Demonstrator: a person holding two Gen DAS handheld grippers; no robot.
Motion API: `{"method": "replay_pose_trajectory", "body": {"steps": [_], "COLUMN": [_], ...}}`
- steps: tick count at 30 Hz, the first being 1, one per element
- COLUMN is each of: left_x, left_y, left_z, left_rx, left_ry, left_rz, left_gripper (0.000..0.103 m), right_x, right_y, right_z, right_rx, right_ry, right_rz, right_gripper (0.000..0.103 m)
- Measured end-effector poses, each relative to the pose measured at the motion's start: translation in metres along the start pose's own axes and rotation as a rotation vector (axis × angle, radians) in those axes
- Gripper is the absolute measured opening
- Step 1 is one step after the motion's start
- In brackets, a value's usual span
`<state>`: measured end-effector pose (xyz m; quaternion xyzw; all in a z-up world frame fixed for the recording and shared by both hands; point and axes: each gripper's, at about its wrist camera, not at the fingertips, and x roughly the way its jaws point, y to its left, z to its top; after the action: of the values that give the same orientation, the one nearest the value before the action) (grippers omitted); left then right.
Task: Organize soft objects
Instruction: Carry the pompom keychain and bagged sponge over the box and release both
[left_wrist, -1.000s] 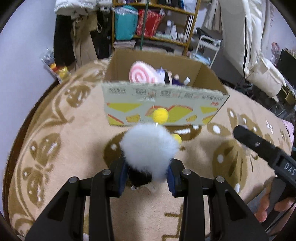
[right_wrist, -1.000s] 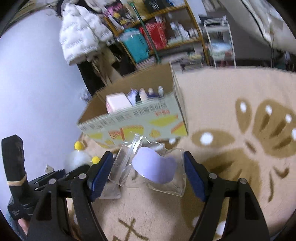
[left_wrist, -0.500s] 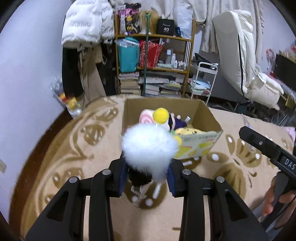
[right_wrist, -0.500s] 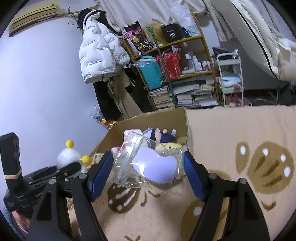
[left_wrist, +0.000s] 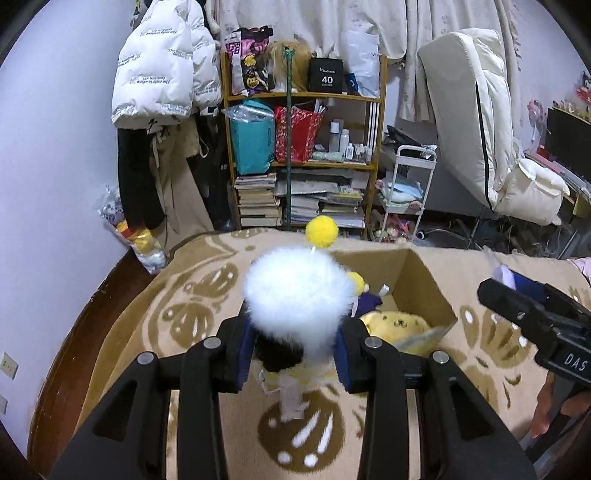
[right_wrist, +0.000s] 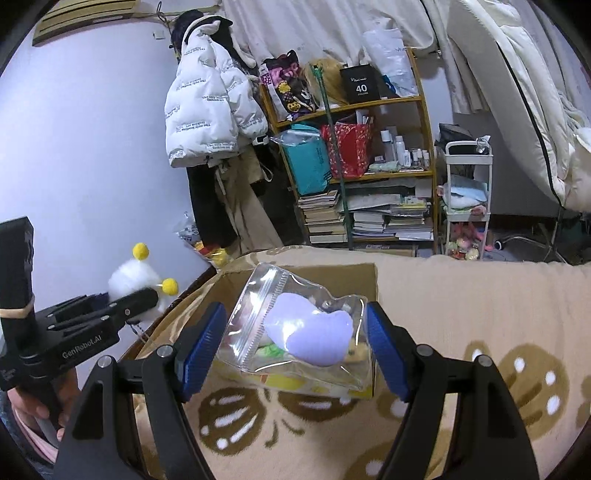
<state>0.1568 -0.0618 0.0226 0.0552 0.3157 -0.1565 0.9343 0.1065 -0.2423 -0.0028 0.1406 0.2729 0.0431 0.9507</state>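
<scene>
**Both toys lifted over the box**

Grippers first, since we held one in each hand. Between the pads of our left gripper (left_wrist: 295, 354), nearly closed, sat the white fluffy toy (left_wrist: 295, 295) with yellow pompoms, pinched at its dark base. Our right gripper (right_wrist: 295, 347) stood about half open, clamping a clear zip bag (right_wrist: 295, 332) with a lilac heart-shaped plush (right_wrist: 310, 338) inside.

A second earlier both cameras faced the printed front wall of the cardboard box (left_wrist: 424, 280); now we looked down into its open top just ahead of the fingers, where a yellow plush (left_wrist: 395, 321) already lay. We judged both items raised high enough to clear the rim and ready for dropping in.

Writing: "GenRobot.AI" on the left gripper's body, "DAS" on the right's. Far beyond, a black box marked "40" (left_wrist: 327, 79) stood on the shelf, beside a white jacket (left_wrist: 162, 66) with repeated lettering.
</scene>
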Motion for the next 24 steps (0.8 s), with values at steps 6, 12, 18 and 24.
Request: {"method": "replay_pose_trajectory", "body": {"steps": [6, 12, 18, 24], "left_x": [0.024, 0.055, 0.085, 0.108], "left_y": [-0.007, -0.003, 0.004, 0.006], "left_z": [0.011, 0.012, 0.003, -0.007], "left_rx": [0.036, -0.002, -0.024, -0.02], "left_ry": [-0.013, 0.016, 0.064, 0.137], "left_rz": [0.017, -0.012, 0.003, -0.028], "left_gripper": [0.035, 0.036, 0.037, 0.042], "right_x": [0.024, 0.05, 0.073, 0.097], "right_y": [-0.009, -0.026, -0.029, -0.024], "right_z": [0.015, 0.021, 0.018, 0.002], "right_rx": [-0.014, 0.007, -0.027, -0.061], "right_ry": [0.008, 0.019, 0.04, 0.097], "right_rz": [0.003, 0.024, 0.017, 0.011], "right_gripper": [0.08, 0.081, 0.082, 0.083]}}
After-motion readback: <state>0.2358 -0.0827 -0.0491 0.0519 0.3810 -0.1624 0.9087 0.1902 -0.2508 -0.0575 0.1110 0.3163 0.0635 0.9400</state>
